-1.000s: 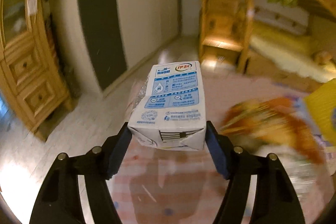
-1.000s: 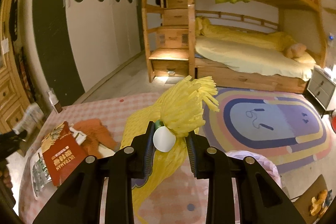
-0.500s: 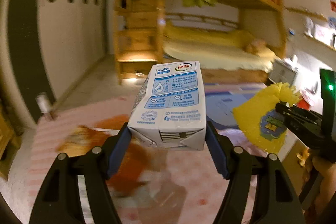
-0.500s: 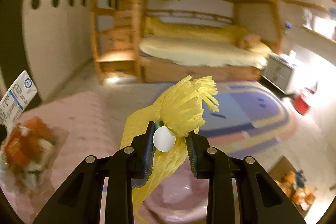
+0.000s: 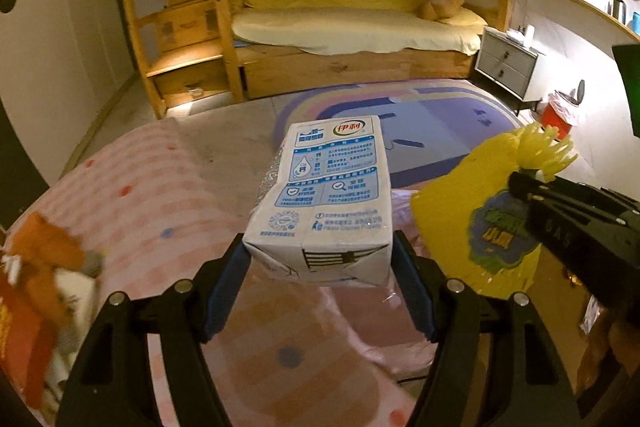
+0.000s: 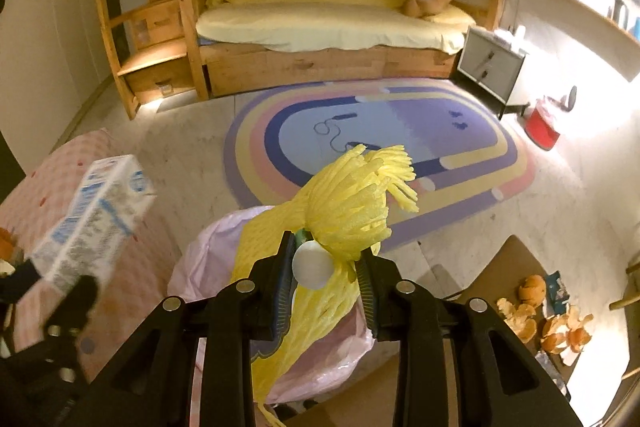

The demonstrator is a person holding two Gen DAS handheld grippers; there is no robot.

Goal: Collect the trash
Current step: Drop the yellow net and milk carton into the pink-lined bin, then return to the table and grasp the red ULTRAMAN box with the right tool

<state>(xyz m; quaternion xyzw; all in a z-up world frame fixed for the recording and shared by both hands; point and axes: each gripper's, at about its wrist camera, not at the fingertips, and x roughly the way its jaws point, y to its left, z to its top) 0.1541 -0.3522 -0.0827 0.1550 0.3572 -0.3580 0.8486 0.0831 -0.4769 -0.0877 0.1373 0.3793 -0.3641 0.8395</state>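
Observation:
My left gripper is shut on a white and blue milk carton and holds it in the air above the pink checked table cloth. The carton also shows at the left of the right wrist view. My right gripper is shut on a yellow foam net bag with a white round tag, held over a pink plastic bag. In the left wrist view the yellow net hangs just right of the carton.
An orange snack packet and other wrappers lie at the table's left edge. Orange peels lie on the floor at the right beside a cardboard sheet. A red bin stands by the nightstand. A bunk bed and rug lie ahead.
Both grippers have swung to the right, away from the wrappers on the table, towards the pink bag and the rug. Each keeps its hold. The two grippers are now close together.

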